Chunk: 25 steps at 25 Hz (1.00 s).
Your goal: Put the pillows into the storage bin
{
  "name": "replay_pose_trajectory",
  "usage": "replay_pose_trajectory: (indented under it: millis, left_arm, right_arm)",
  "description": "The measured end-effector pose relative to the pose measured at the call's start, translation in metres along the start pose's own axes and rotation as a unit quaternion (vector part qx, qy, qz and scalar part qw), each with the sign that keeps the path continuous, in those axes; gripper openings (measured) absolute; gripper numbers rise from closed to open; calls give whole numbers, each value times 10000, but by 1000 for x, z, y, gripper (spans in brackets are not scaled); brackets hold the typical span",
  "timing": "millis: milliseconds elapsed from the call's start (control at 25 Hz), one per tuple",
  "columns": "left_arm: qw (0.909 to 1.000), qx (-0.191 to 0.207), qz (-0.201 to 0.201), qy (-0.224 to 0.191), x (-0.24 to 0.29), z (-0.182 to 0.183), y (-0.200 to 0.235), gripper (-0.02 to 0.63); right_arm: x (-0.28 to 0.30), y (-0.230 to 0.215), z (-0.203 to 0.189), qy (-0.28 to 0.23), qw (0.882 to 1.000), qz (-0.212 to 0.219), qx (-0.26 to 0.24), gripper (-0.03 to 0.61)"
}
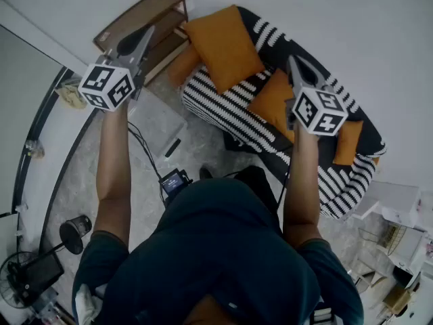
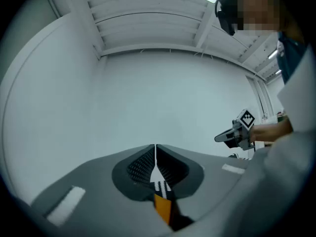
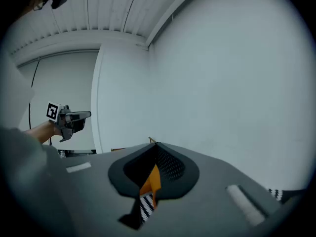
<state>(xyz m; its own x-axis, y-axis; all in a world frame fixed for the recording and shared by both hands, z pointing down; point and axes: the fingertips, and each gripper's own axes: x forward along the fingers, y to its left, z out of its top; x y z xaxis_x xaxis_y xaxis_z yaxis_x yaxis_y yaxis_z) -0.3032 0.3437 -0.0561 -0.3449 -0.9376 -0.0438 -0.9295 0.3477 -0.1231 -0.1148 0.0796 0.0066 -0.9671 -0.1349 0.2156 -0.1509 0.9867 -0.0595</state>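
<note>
Several orange pillows lie on a black-and-white striped sofa [image 1: 216, 107]: a large one [image 1: 223, 46] at its far end, one [image 1: 274, 100] in the middle, a small one [image 1: 346, 144] at the right. Both grippers are held up high above the floor, apart from the pillows. My left gripper [image 1: 145, 32] is shut and holds nothing; its closed jaws [image 2: 155, 149] point at a bare white wall. My right gripper [image 1: 293, 61] is shut and empty too, hanging over the middle pillow, its jaws [image 3: 157, 146] meeting at the tips. A pale box-like thing [image 1: 159, 122] stands on the floor left of the sofa.
A wooden shelf [image 1: 145, 22] stands against the wall behind the left gripper. On the floor lie a black cable and a small device [image 1: 174, 180]; a stand and a fan [image 1: 27, 276] are at the lower left. White furniture [image 1: 399, 205] stands at the right.
</note>
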Motion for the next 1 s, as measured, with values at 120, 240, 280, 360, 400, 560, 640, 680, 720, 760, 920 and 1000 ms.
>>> replay_pose_trajectory:
  millis: [120,240,280,360,400,560,640,680,720,760,920,1000]
  left_arm:
    - [10000,-25,-10,19,-6,-6,9,9]
    - [10000,-77,-11,38,-7,-11,18,9]
    - [9999,-99,-10,51,-6,-13,20,9]
    - [9999,-134,-7,95,-3,-18,25,9]
    - [9998,-150,-8,127,0,-21,28,9]
    - [9993,-214,-26,319,15,-37,40,9]
    - [9988,-223,-22,425,26,-45,51,9]
    - [9986,-226,-19,477,32,-49,57,9]
    - [9983,-230,-17,528,40,-54,63,9]
    - [9980,-236,-16,581,50,-59,69,9]
    - [9964,-272,9,804,105,-86,95,10]
    - [9953,-329,24,911,136,-102,107,11]
  right_arm:
    - [7,11,-2,45,10000,23,11,11]
    - [17,17,-6,111,9999,64,59,11]
    - [21,18,-8,142,9998,74,69,11]
    - [31,18,-12,183,9997,95,106,11]
    - [37,16,-15,196,9997,99,140,11]
    - [66,3,-30,178,9989,86,427,12]
    - [86,-4,-38,138,9979,100,622,14]
    - [97,-8,-42,132,9974,111,705,15]
    - [108,-13,-47,139,9968,123,778,15]
    - [120,-18,-52,157,9962,139,840,15]
    - [176,-49,-75,317,9937,230,1053,18]
    - [204,-68,-87,419,9918,254,1177,20]
